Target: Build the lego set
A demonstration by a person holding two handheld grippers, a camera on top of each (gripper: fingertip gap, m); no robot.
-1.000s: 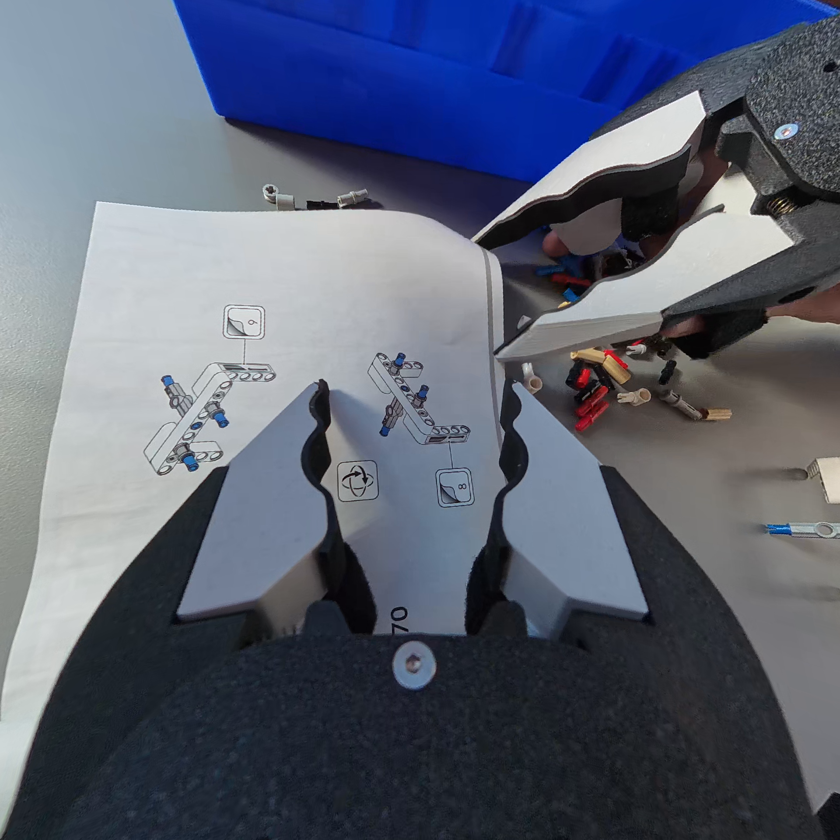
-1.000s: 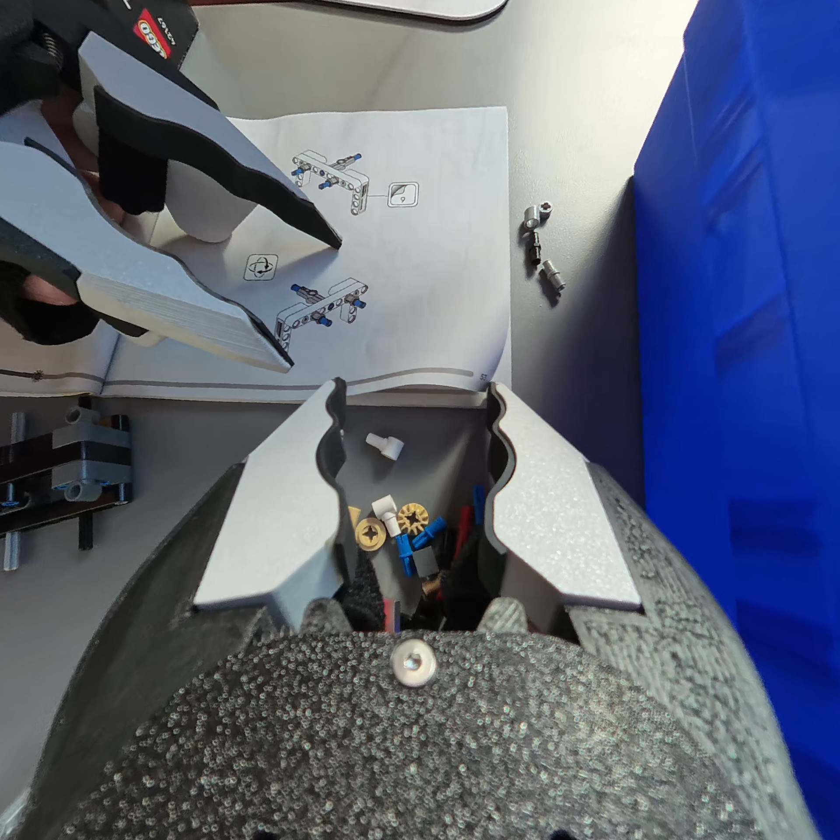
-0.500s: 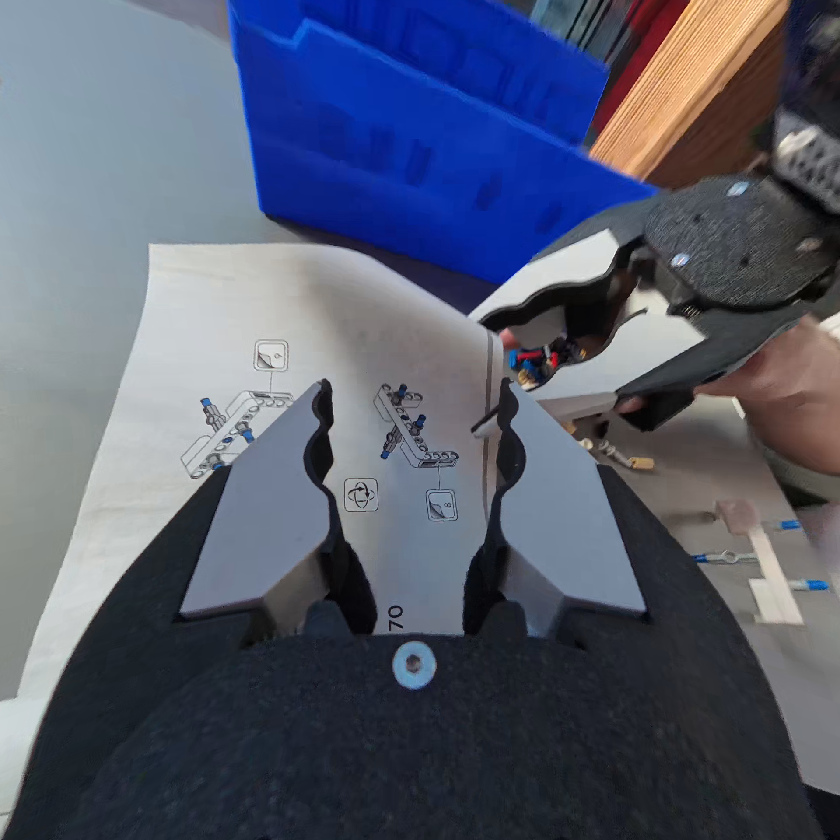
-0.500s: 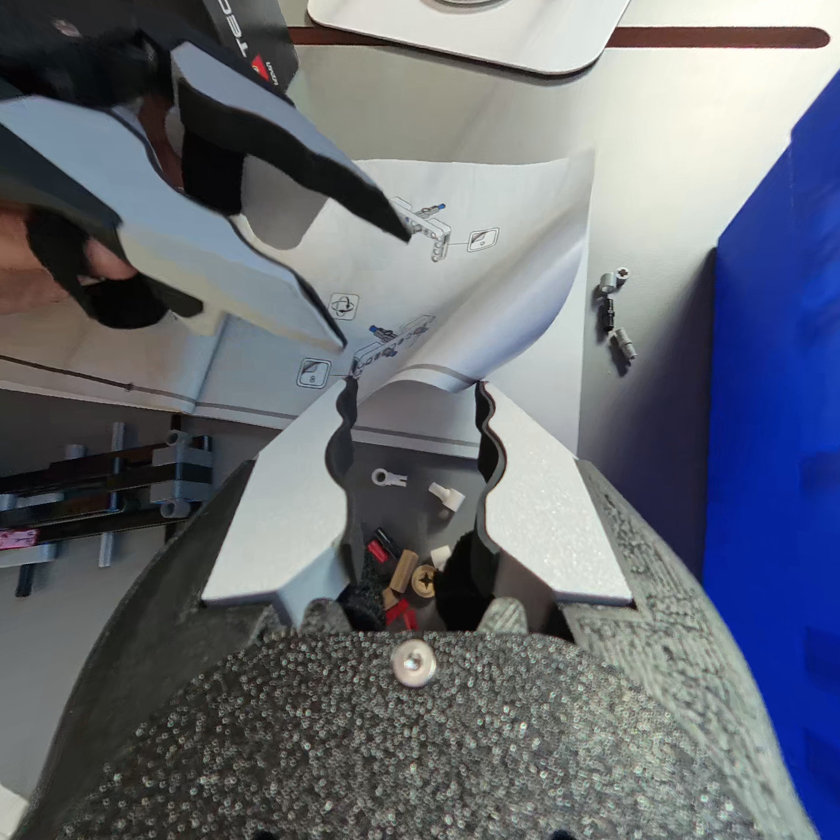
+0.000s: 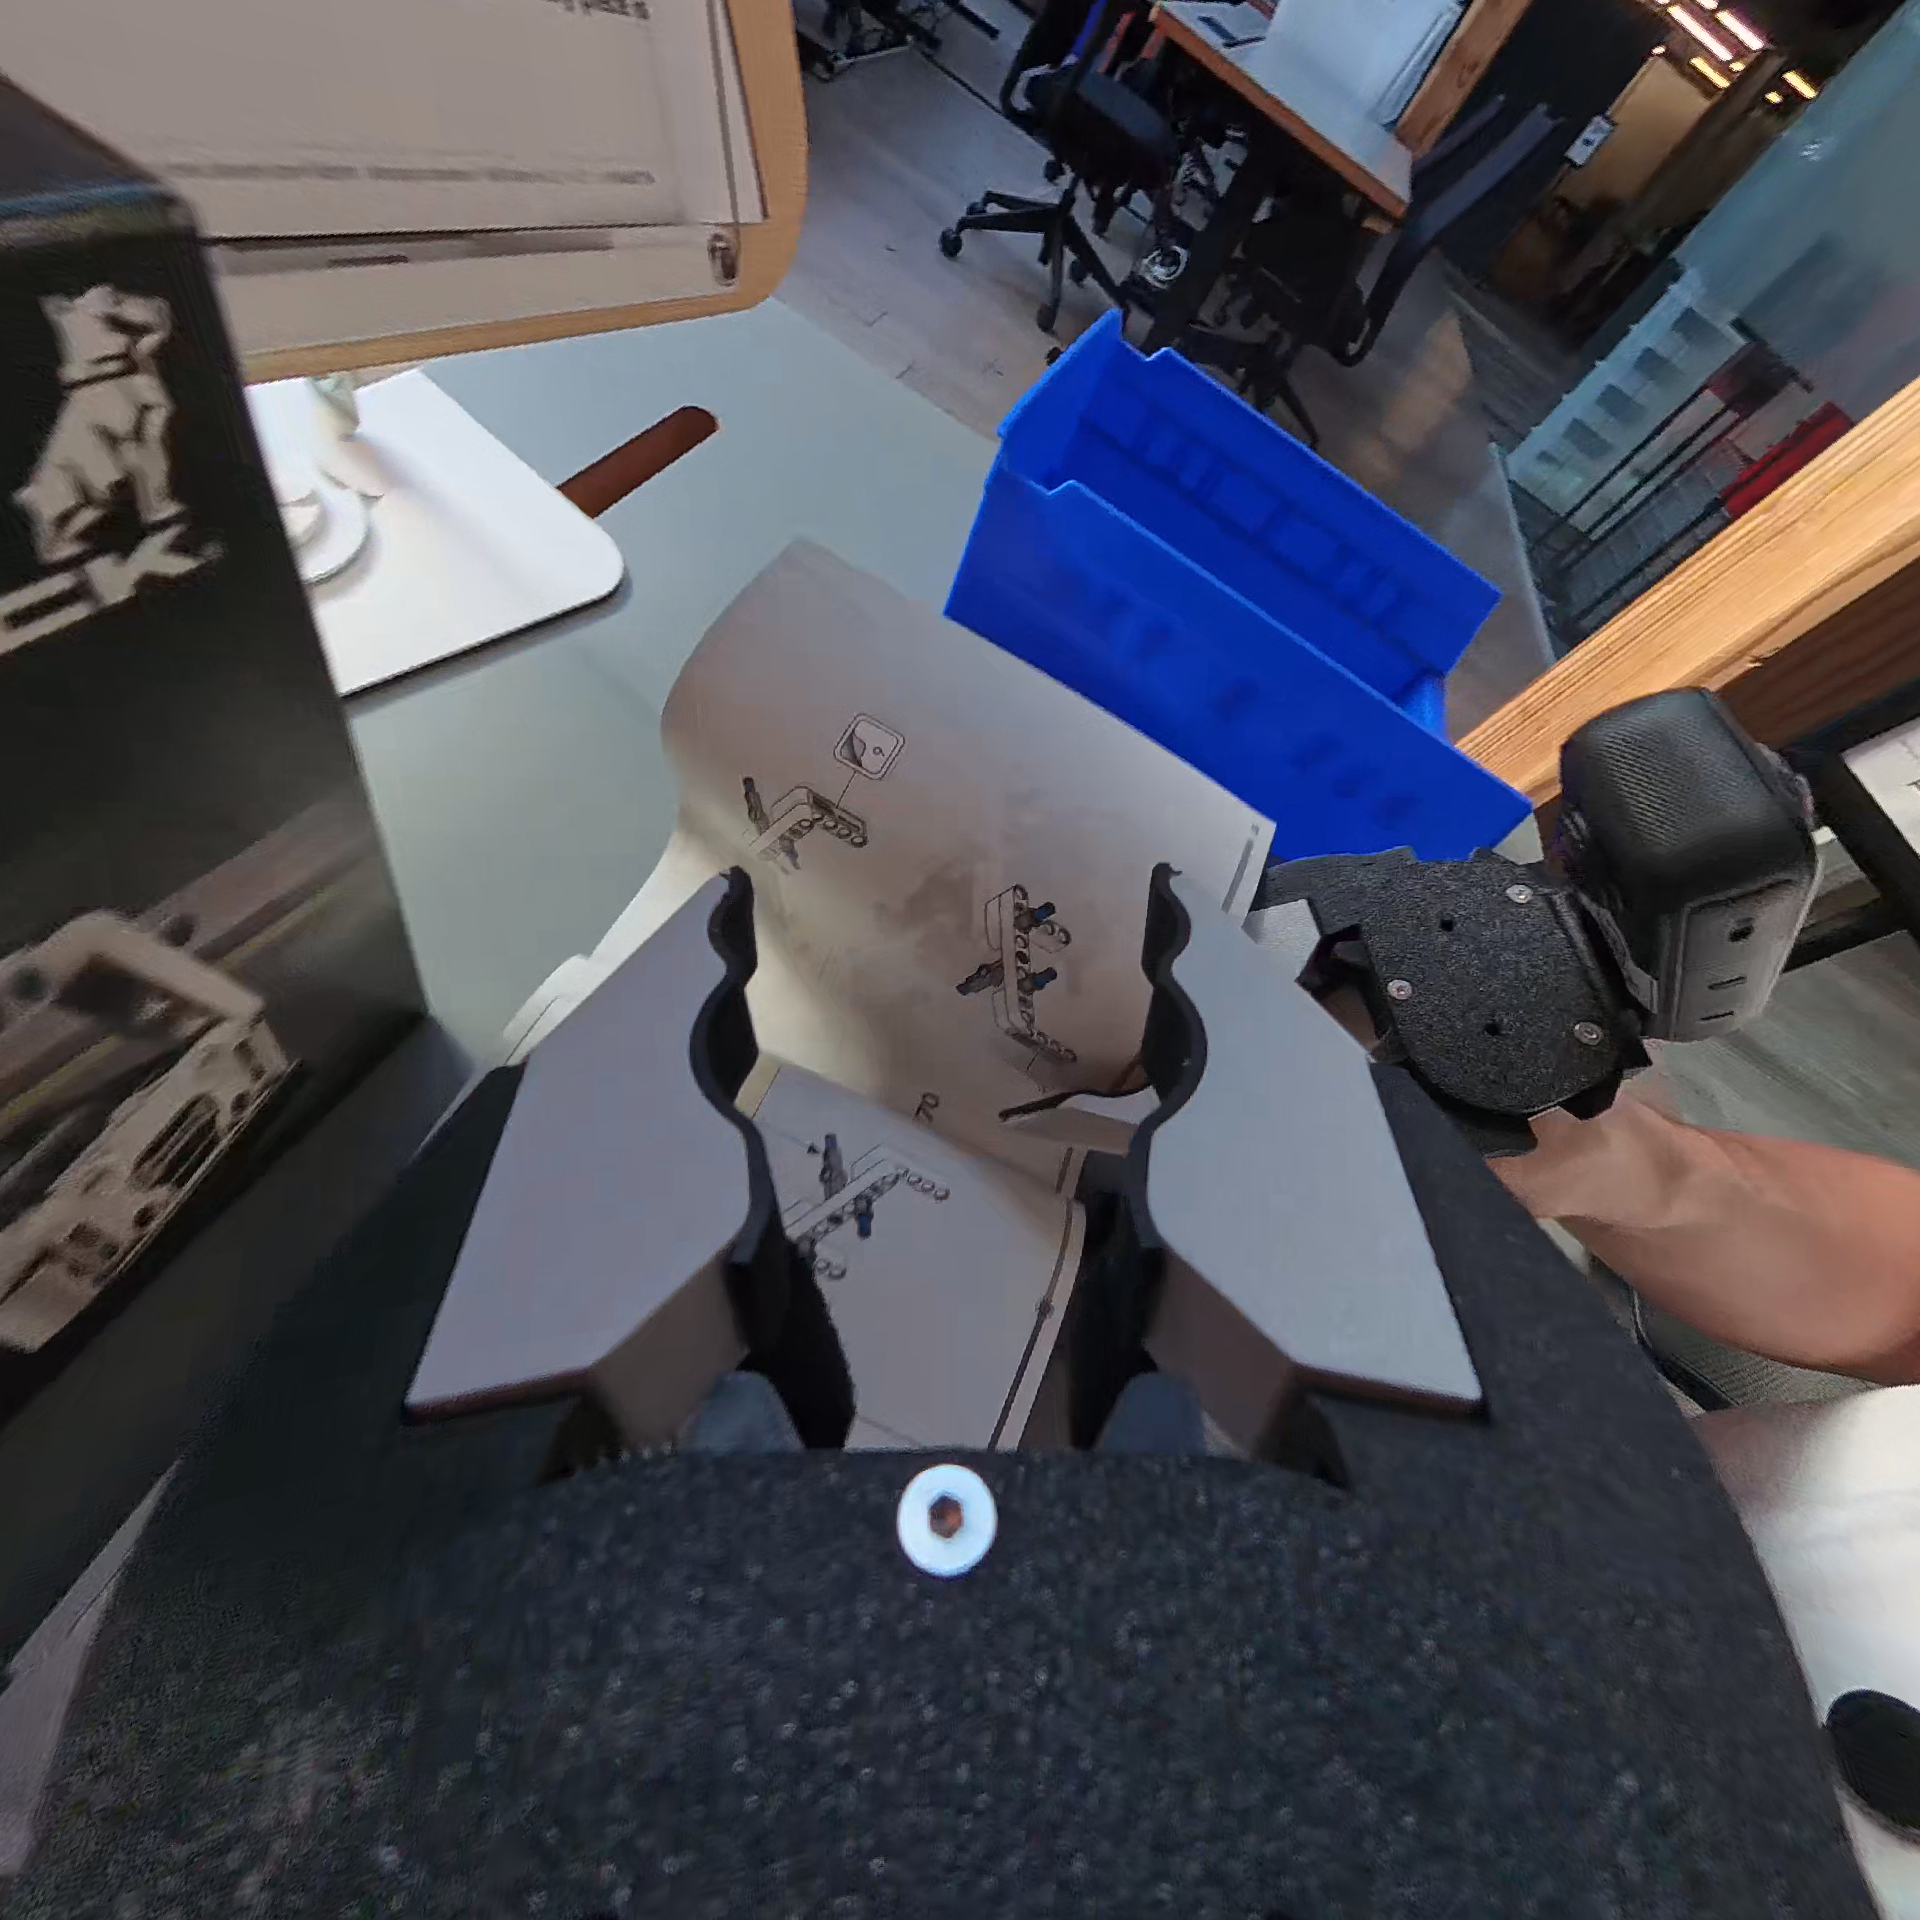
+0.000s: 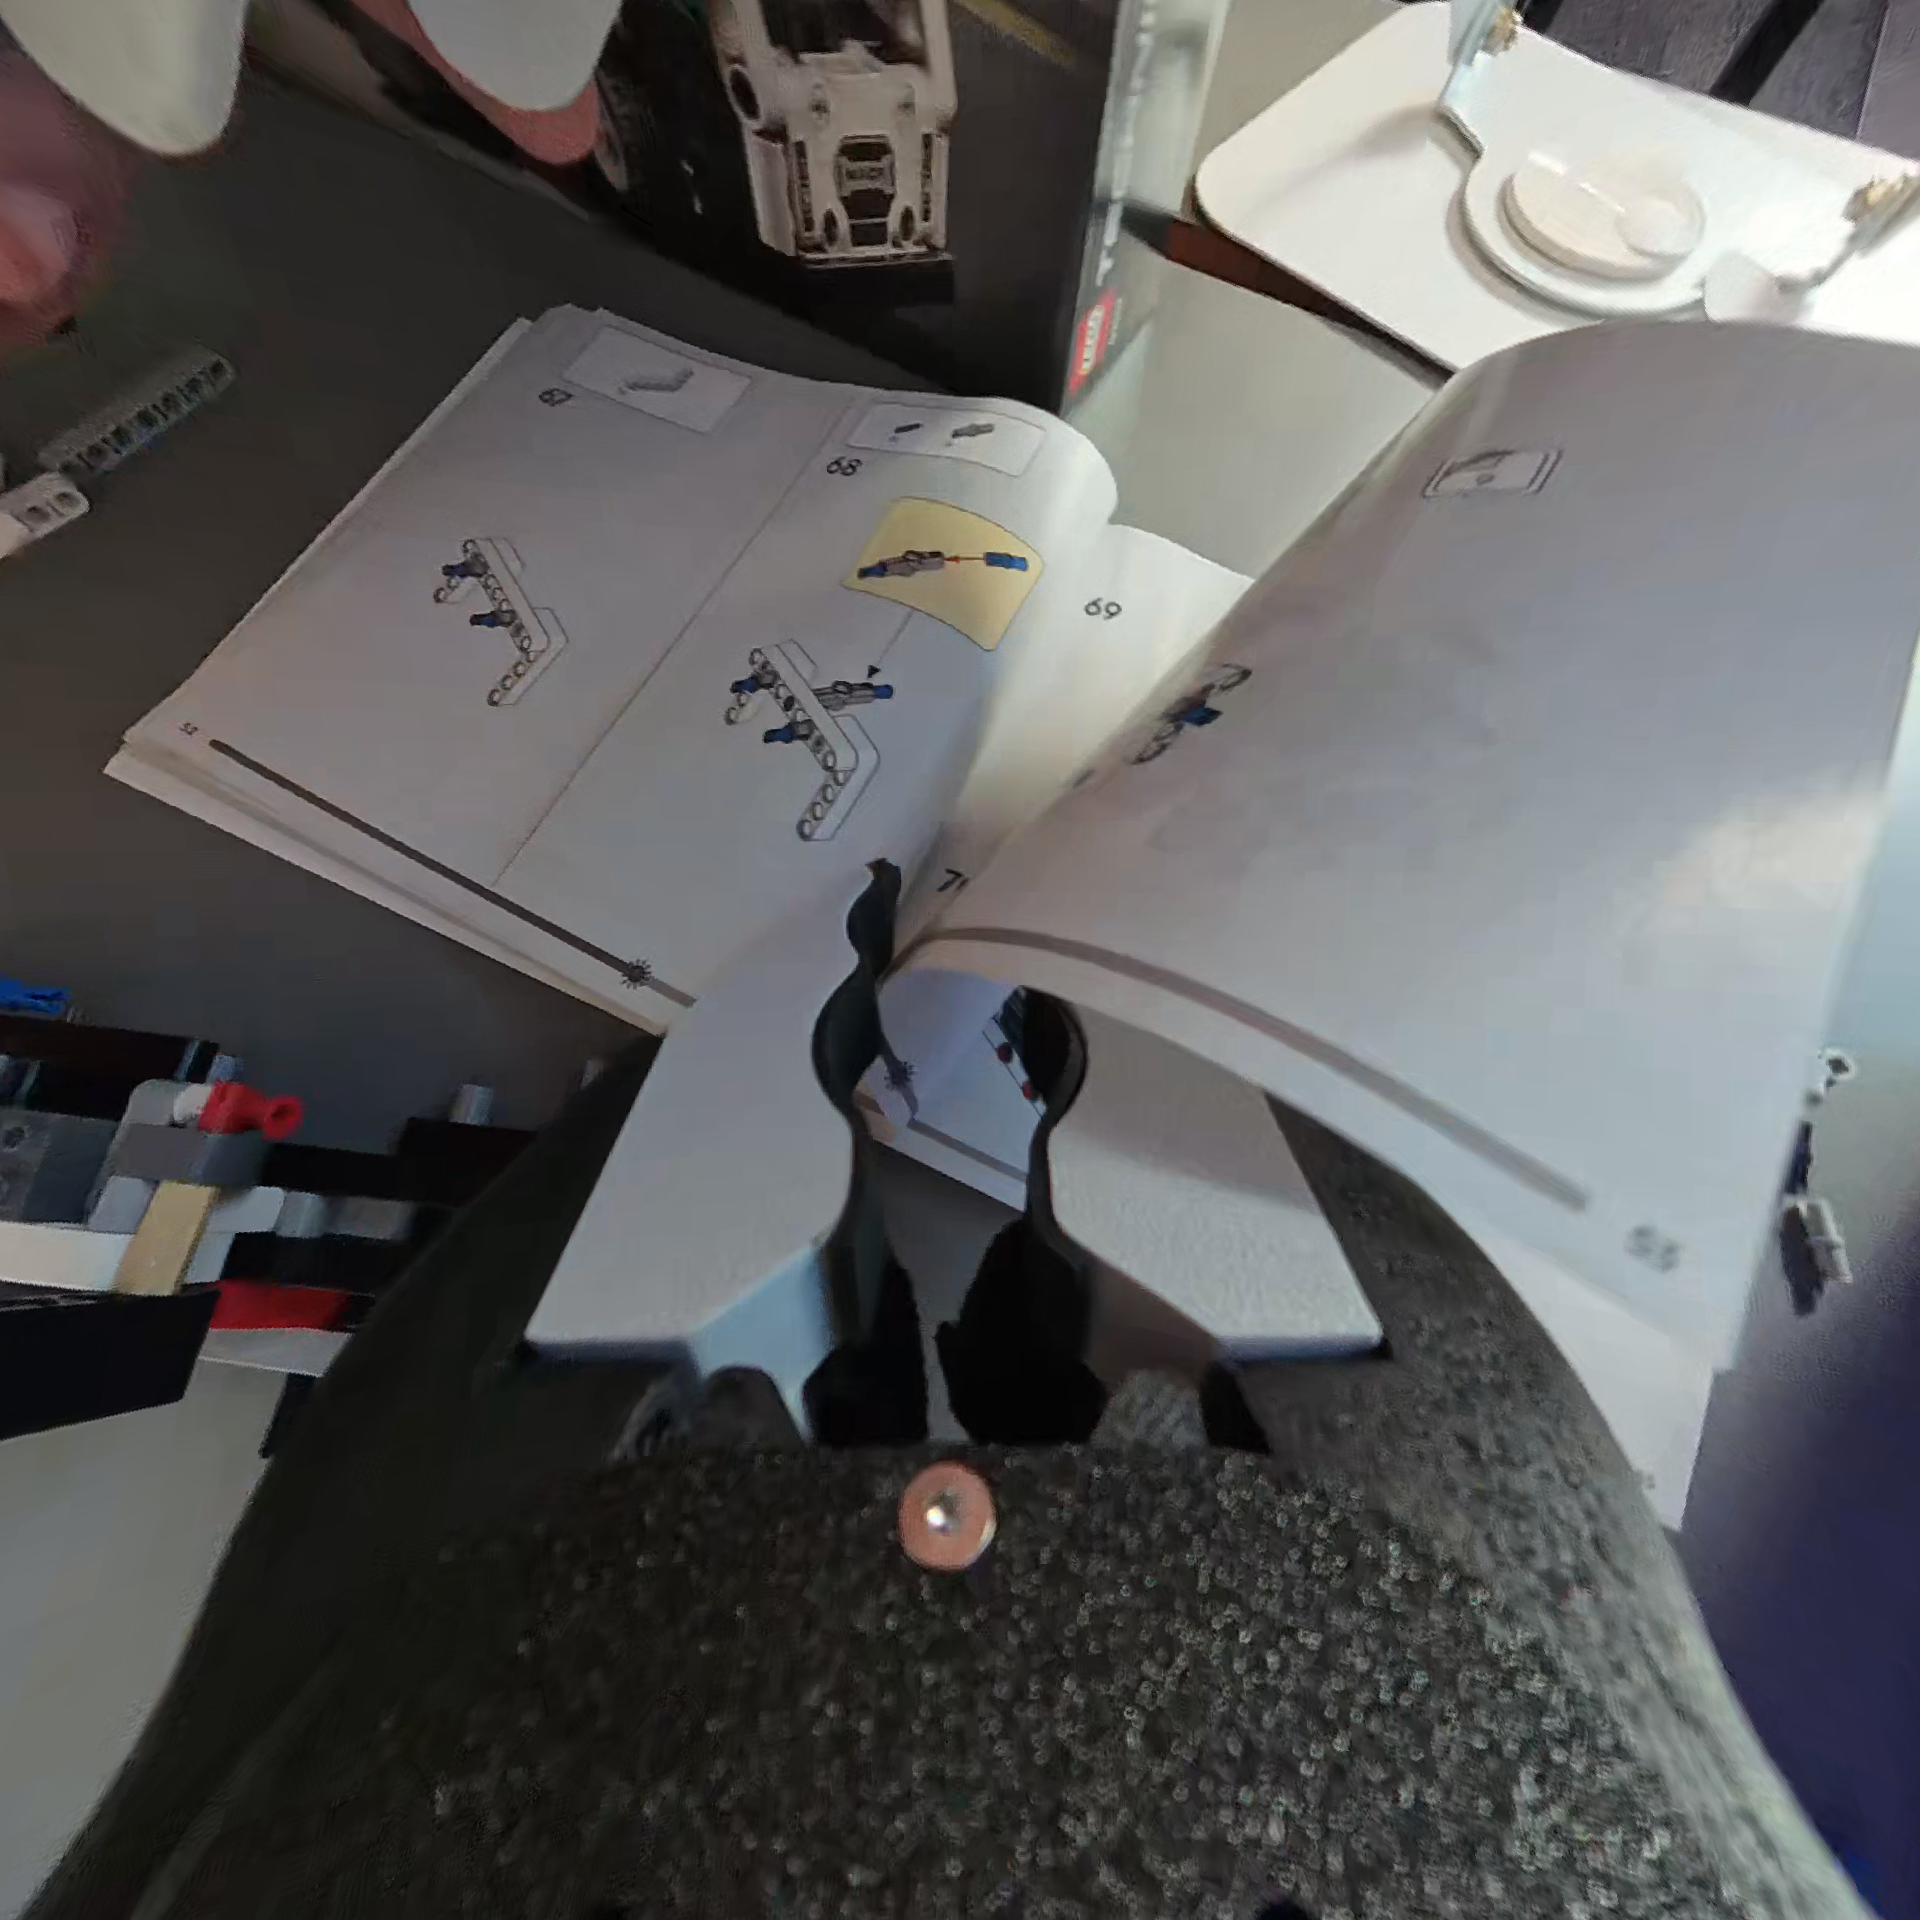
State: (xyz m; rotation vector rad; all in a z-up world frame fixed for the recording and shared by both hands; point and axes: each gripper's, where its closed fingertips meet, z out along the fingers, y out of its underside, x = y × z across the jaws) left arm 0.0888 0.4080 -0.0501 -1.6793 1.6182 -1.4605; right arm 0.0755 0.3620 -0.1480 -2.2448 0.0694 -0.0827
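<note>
Right tongs [image 6: 932,961] pinch page [image 6: 1455,779] near bin [image 5: 1195,644].

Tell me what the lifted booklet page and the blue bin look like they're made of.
The lifted page looks like thin matte paper: it bends in a smooth curve. The blue bin looks like molded plastic with a slight sheen: uniform color, ribbed walls, crisp edges.

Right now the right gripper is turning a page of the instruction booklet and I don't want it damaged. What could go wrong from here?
1. The right gripper pinches only the lifted page's edge near the spine; the page is strongly bowed, so pulling further could crease or tear it.
2. The grip is narrow, so the page may slip free and fall back.
3. The left gripper hangs open just above the instruction booklet in the page's sweep, and could snag it.
</note>
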